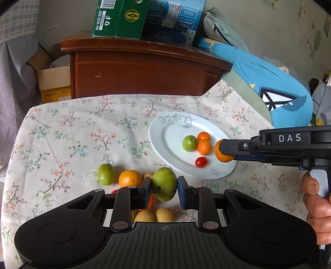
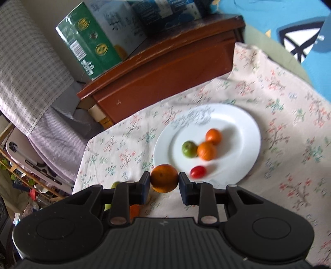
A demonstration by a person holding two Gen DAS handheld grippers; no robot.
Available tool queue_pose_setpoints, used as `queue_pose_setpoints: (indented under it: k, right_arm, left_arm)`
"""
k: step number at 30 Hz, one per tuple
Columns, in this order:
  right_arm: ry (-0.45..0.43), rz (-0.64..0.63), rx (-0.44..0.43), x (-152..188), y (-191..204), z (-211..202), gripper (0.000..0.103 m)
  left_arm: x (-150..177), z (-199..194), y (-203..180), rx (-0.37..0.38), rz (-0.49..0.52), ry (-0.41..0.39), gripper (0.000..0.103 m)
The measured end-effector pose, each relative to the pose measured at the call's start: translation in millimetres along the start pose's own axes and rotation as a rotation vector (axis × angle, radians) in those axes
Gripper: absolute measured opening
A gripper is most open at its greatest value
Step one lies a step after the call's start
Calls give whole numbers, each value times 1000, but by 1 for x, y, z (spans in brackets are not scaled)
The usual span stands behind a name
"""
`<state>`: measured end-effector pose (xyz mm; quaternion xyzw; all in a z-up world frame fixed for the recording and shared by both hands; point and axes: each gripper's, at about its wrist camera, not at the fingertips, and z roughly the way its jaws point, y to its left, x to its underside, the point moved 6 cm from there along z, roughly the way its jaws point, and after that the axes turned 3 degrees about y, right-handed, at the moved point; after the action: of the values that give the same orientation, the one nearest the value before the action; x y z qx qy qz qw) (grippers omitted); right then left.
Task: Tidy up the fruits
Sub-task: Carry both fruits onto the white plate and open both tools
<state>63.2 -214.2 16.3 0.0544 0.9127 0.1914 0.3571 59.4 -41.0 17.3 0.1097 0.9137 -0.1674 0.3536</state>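
Observation:
My left gripper (image 1: 164, 187) is shut on a green fruit (image 1: 164, 184), lifted above the flowered cloth. Under and behind it lie another green fruit (image 1: 106, 174), an orange (image 1: 130, 178) and two yellow fruits (image 1: 154, 215). My right gripper (image 2: 164, 181) is shut on an orange (image 2: 164, 178), which in the left wrist view (image 1: 223, 154) hangs over the near right rim of the white plate (image 1: 163, 132). The plate (image 2: 244, 124) holds a green fruit (image 2: 189, 149), two oranges (image 2: 206, 150) and a red cherry tomato (image 2: 198, 172).
A dark wooden cabinet (image 1: 144, 68) with green and blue cartons (image 1: 118, 18) stands behind the table. A cardboard box (image 1: 54, 82) sits at its left. Blue fabric (image 1: 269, 82) lies at the right. A hand (image 1: 316, 198) holds the right gripper's handle.

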Motion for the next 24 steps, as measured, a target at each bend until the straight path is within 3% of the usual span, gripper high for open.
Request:
queue_pose_setpoints:
  k: [7,16,24]
  right_arm:
    - [-7,-25,38,-19,-14,-1,30]
    - [31,115,77,-28,-50,14,30]
    - [67,138,118,-28,-63,33,30]
  left_arm:
    - [-21,15,0,40,-33,10,24]
    - [-43,52,2,72,-45,37,24]
    - [-48,85,-2,88,-37,67,24]
